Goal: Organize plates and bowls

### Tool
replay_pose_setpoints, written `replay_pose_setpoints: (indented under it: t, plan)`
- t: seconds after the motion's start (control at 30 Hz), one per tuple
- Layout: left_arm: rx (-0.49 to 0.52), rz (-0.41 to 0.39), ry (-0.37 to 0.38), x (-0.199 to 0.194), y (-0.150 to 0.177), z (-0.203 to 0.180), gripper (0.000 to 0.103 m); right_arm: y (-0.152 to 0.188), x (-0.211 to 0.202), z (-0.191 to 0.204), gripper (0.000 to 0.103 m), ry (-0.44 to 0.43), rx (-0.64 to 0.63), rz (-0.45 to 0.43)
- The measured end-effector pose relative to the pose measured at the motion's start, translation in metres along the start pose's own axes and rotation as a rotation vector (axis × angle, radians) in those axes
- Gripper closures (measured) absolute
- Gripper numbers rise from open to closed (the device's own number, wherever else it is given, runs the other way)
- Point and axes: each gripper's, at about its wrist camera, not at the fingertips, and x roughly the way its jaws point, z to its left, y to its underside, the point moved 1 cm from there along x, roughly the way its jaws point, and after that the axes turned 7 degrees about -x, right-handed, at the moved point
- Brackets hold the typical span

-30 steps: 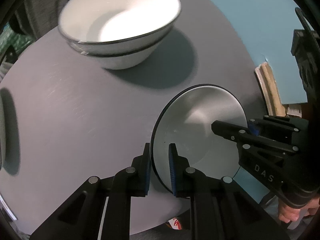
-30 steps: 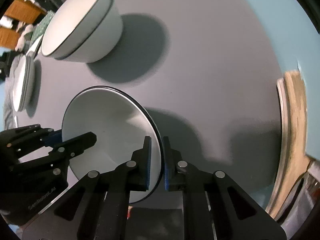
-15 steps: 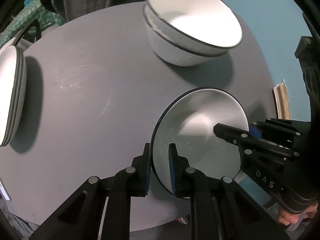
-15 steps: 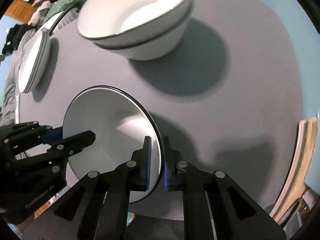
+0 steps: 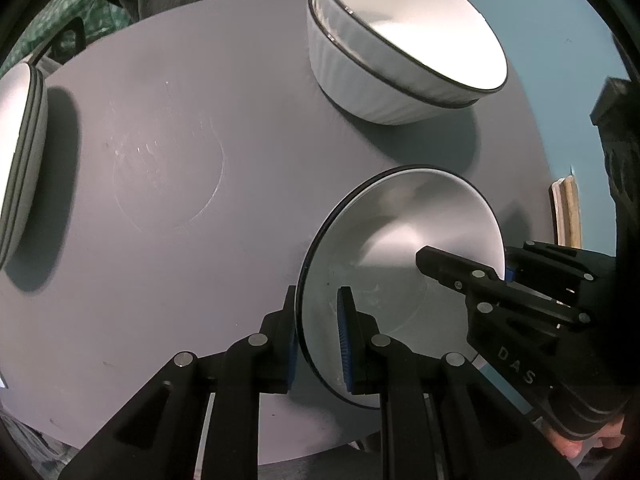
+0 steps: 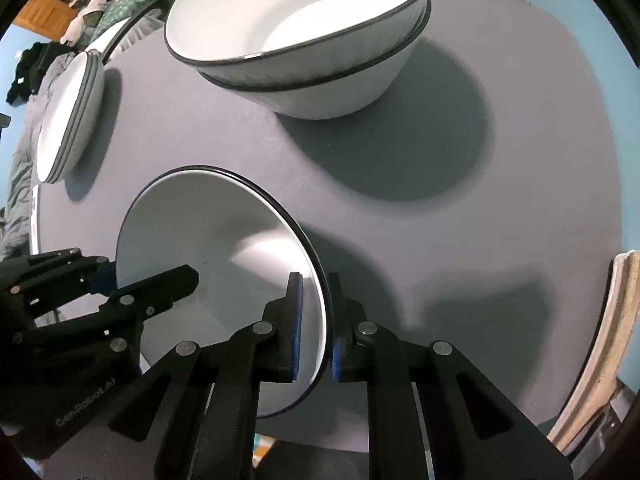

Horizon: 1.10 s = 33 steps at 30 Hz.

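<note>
Above the table (image 5: 168, 240), the stacked bowls (image 5: 400, 60) had shifted across both views; the left tool (image 5: 318, 328) and right tool (image 6: 314, 328) each pinched the bowl's (image 5: 408, 240) opposite rims, nearly closed.

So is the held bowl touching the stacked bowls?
Apart. The right wrist view shows bare table between the held bowl and the stacked bowls.

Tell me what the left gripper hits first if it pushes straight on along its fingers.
Probably the grey table: the left gripper, clamped on the held bowl's rim, points steeply down at it. Depth is unclear.
</note>
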Motion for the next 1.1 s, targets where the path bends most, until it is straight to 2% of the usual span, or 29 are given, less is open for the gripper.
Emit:
replay_pose_setpoints:
  t: [0.1,0.37,0.63,0.87,1.1]
  plan:
    - [-0.001,0.002,0.001,-0.004,-0.007,0.012,0.087,0.002,-0.003,0.001,0.095,0.019,-0.01,-0.005]
    - [0.003,0.012,-0.007,-0.012,-0.013,0.019,0.087,0.004,-0.021,0.003,0.095,0.004,0.016,-0.02]
    - [0.034,-0.029,0.002,-0.039,-0.023,0.01,0.087,0.001,-0.044,-0.002,0.095,0.003,0.045,-0.045]
    - [0.043,-0.013,-0.004,-0.032,-0.034,0.009,0.087,0.001,-0.031,-0.013,0.095,-0.012,0.084,-0.032]
    - [0.05,-0.048,0.027,-0.061,-0.033,0.007,0.087,0.005,-0.051,-0.014,0.095,-0.035,0.11,-0.05]
